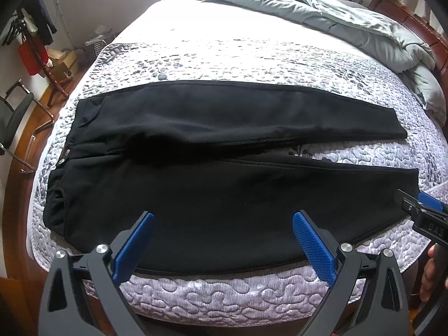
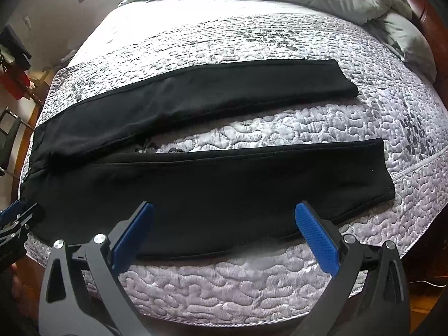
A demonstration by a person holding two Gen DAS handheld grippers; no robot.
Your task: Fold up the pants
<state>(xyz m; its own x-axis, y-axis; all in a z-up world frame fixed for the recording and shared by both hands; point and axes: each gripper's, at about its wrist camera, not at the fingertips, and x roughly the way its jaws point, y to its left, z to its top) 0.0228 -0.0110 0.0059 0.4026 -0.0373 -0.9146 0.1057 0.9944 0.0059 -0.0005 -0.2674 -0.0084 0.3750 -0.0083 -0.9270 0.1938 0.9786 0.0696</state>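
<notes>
Black fabric, soft and matte like fleece or heavy knit: the pants lie spread flat across the near half of the bed, waistband to the left and both leg hems to the right. The two legs are apart, a wedge of quilted cover showing between them from the crotch outward in the right wrist view. No fold has been made as far as either camera shows, so the task looks to be at its very start; all of the folding is left, likely first bringing one leg over the other, then doubling the length.

Over the near leg, close to the bed's front edge, the left gripper hovers with its blue fingers spread wide and nothing between them. The right gripper is likewise wide open and empty, positioned above the near leg further toward the hem. Neither appears to touch the cloth.

Beyond the pants, a grey-green duvet is bunched at the far side against the wooden bed frame. A chair stands on the floor at left.
</notes>
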